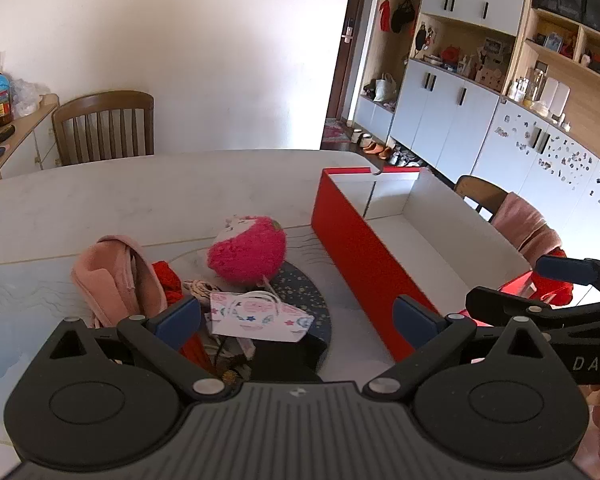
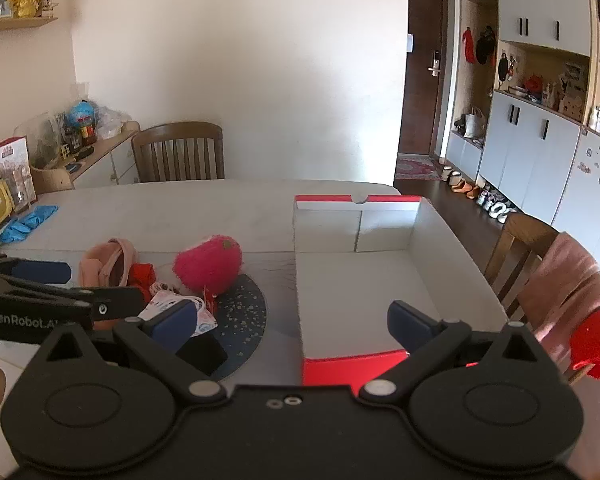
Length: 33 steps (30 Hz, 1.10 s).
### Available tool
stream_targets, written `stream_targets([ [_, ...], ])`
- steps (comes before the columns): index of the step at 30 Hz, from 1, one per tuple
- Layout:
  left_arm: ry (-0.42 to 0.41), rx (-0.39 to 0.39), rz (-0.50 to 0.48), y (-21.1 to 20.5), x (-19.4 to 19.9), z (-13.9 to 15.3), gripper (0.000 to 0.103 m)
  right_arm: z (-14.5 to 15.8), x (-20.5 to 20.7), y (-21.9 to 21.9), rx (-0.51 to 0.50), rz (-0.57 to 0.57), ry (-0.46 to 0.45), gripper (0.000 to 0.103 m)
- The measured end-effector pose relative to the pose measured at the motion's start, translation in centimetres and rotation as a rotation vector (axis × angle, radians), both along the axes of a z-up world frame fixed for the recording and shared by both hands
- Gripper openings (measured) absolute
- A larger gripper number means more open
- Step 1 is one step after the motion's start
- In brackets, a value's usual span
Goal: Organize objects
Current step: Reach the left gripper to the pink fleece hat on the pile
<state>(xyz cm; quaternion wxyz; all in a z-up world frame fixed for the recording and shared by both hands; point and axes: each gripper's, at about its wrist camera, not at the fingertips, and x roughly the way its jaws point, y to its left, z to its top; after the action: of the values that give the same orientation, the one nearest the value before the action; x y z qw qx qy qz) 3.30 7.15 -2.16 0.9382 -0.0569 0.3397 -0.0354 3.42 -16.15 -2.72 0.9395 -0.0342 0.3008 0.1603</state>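
Both tongs released, nothing between them. Left tongs (image 1: pixel 298 320) hover over the pile: patterned pouch (image 1: pixel 260 316) dead ahead, pink plush ball (image 1: pixel 247 250) at 12 o'clock, pink cloth (image 1: pixel 112 276) at 10. Red box (image 2: pixel 356 280), empty, faces the right tongs (image 2: pixel 292 326). Likely risk: items overlap, so one grab may drag neighbours off the table (image 1: pixel 100 196).

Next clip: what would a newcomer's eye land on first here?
The big red box, open and white inside, stands on the right of the table. Left of it, a fuzzy pink plush tops a small heap with a pink pouch. Both claws hang open, empty, in front.
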Motion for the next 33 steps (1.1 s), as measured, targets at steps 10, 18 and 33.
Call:
stream_targets([
  [10,-0.001,-0.03,0.038,3.4,1.0,-0.9,0.103,-0.2,1.1,3.2,-0.055,0.051,0.024,0.101],
  [18,0.027,-0.004,0.085,6.7,2.7,-2.8,0.103,-0.7,2.4,3.9,-0.074,0.033,0.048,0.101],
  [33,0.202,0.033,0.296,15.2,8.6,-8.9,0.103,-1.8,6.6,-2.1,-0.141,-0.154,0.052,0.101],
])
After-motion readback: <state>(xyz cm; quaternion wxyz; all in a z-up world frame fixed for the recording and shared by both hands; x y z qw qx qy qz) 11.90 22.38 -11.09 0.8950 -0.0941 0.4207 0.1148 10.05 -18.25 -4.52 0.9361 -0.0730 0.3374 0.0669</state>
